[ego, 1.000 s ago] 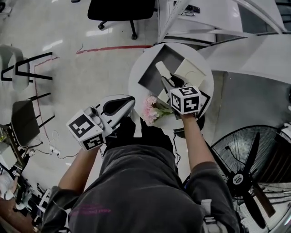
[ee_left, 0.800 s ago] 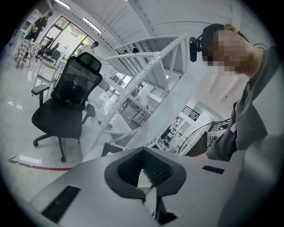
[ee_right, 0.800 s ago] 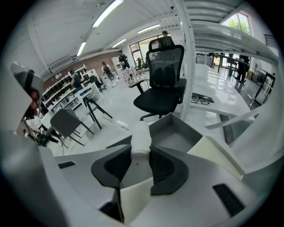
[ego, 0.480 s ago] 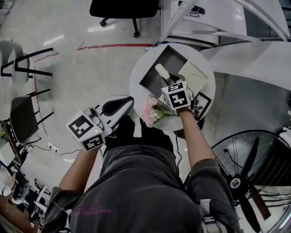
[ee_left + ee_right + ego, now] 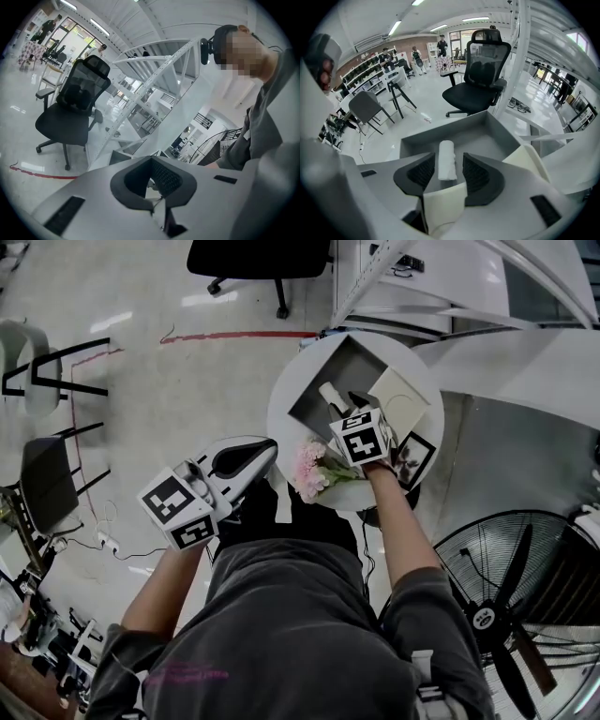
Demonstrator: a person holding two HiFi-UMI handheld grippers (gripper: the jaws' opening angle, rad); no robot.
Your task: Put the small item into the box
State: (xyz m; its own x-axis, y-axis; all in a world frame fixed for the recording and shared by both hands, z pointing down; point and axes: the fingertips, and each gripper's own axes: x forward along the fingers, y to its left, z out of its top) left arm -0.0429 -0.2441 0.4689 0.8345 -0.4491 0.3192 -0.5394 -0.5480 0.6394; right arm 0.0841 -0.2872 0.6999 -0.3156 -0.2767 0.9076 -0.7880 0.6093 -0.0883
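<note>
The right gripper (image 5: 446,172) is opening, its pads clear of the roll (image 5: 447,158) between them inside the box (image 5: 499,133) at 12 o'clock. The left gripper (image 5: 151,161) is closed and empty.

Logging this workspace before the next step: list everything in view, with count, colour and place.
table: one, white, round, ahead of the person
box: one, grey, open, on the table
roll: one, white, lying in the box
cream piece: one, beside the box
flowers: one bunch, pink, table's near edge
picture frame: one, black, table's right edge
fan: one, black, floor, right
office chair: one, black, beyond the table
left gripper: white, shut, empty, left of the table
right gripper: white, jaws opening around the roll, pads clear
</note>
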